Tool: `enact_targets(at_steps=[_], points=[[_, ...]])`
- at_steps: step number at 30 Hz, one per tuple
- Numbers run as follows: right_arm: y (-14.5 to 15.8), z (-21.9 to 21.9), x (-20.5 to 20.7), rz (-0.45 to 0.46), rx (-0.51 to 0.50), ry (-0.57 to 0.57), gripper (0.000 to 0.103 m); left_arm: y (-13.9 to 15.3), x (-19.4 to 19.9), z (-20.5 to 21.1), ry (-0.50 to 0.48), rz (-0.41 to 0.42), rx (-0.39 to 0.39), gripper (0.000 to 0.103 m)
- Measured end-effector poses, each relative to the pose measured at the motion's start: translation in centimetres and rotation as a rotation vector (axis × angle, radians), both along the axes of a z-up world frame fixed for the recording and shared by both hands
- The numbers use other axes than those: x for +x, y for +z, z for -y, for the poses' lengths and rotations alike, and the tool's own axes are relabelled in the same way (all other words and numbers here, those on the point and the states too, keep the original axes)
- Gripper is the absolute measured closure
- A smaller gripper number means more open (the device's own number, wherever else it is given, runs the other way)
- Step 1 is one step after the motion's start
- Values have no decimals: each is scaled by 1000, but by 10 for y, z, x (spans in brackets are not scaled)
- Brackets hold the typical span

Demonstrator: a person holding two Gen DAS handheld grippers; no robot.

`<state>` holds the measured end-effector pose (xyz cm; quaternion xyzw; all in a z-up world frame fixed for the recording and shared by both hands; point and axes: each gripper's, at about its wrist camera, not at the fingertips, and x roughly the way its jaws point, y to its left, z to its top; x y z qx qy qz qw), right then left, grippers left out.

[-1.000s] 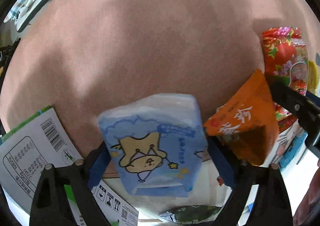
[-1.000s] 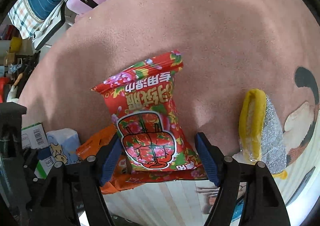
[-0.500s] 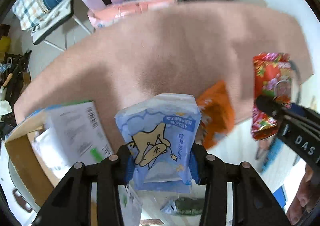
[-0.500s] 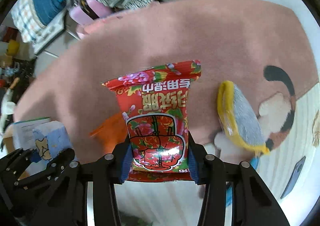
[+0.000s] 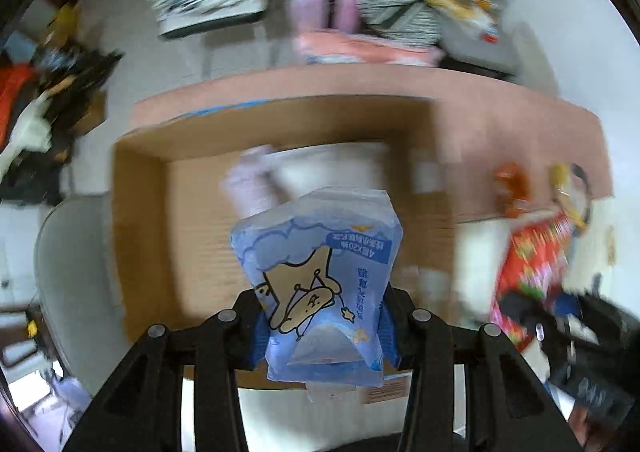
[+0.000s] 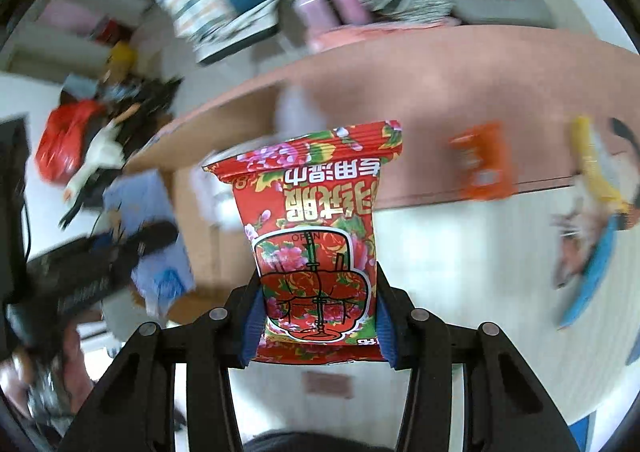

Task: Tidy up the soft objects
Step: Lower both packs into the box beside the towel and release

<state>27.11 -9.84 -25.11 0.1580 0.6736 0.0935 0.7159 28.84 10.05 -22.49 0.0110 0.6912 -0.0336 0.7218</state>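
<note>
Crinkly blue pack (image 5: 320,276) pinched above cardboard box (image 5: 140,212).

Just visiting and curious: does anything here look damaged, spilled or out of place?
Nothing looks damaged or spilled. The blue tissue pack and red wet-wipe pack are pinched in but intact. An orange packet and yellow-edged sponge lie loose on the pink rug.

We see a pale blue tissue pack (image 5: 318,276) printed with a tan cartoon bear, small yellow stars and white clouds, between blue pads on the black left gripper (image 5: 320,326). The right gripper (image 6: 318,326), also black with blue pads, frames a red wet-wipe pack (image 6: 314,236) covered in pink and green flowers with gold lettering. Far off lie a brown cardboard box (image 5: 140,212), a salmon-pink rug (image 6: 460,88), an orange packet (image 6: 482,166) and a yellow sponge (image 6: 592,164) at the right.
</note>
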Motion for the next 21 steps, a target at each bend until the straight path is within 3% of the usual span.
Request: enact_targets(at_steps=[5, 9, 21], points=[[-38, -85, -10, -76, -22, 53, 54, -40, 26, -66, 93, -77, 2, 63], [-68, -117, -15, -129, -78, 43, 54, -74, 54, -96, 122, -152, -41, 62], [-121, -156, -14, -219, -171, 22, 54, -128, 102, -95, 46, -218, -6, 61]])
